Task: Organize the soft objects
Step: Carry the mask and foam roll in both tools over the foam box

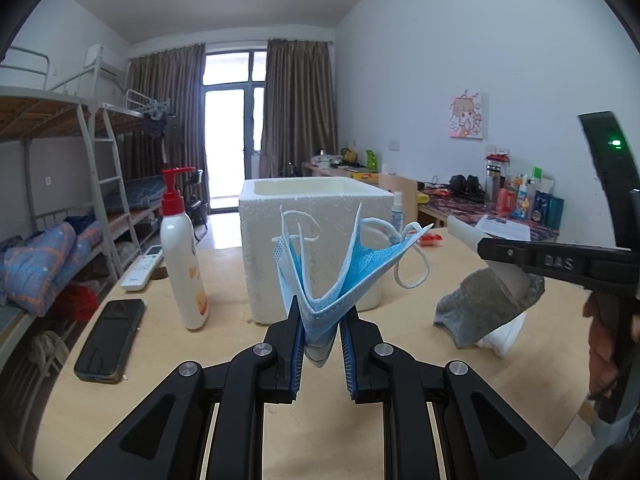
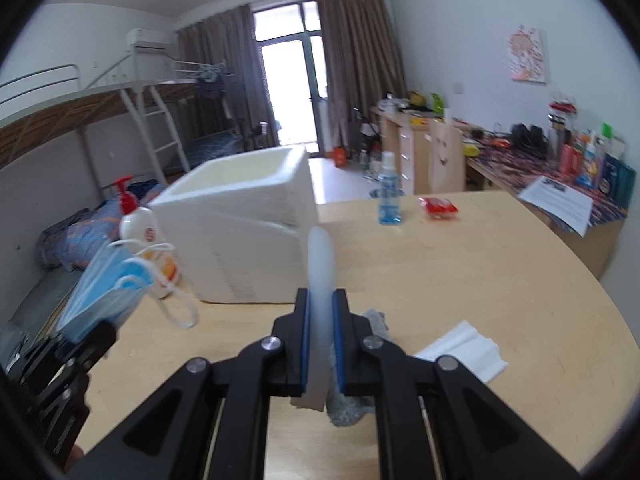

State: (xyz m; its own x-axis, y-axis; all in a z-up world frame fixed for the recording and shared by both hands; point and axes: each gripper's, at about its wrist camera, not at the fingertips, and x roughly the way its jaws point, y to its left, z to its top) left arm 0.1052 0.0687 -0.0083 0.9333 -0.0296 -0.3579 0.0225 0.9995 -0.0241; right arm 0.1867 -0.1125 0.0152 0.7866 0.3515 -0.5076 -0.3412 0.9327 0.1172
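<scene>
Left gripper is clamped tight on a bunch of blue masks, the folded edge pinched between its blue pads and the rest fanning up and out above the fingertips, ear loops dangling off to the right. From the right wrist view the same masks show low on the left, sticking up out of the left gripper.

Right gripper is closed on a white strip, a thin pale piece standing straight up between the pads and poking out past the tips; what it is made of I cannot tell. Just under that gripper, a grey cloth hangs or lies below the fingers. In the left view the right gripper reaches in from the right, the grey cloth drooping beneath its tip, with something white under that.

To the right of the right gripper, a folded white tissue lies flat on the table.

Straight ahead of both grippers stands the open foam box, on the table. Left of it, beside the left gripper, a white pump bottle, then a dark phone and a remote. Beyond the right gripper, a blue spray bottle and a red packet.
</scene>
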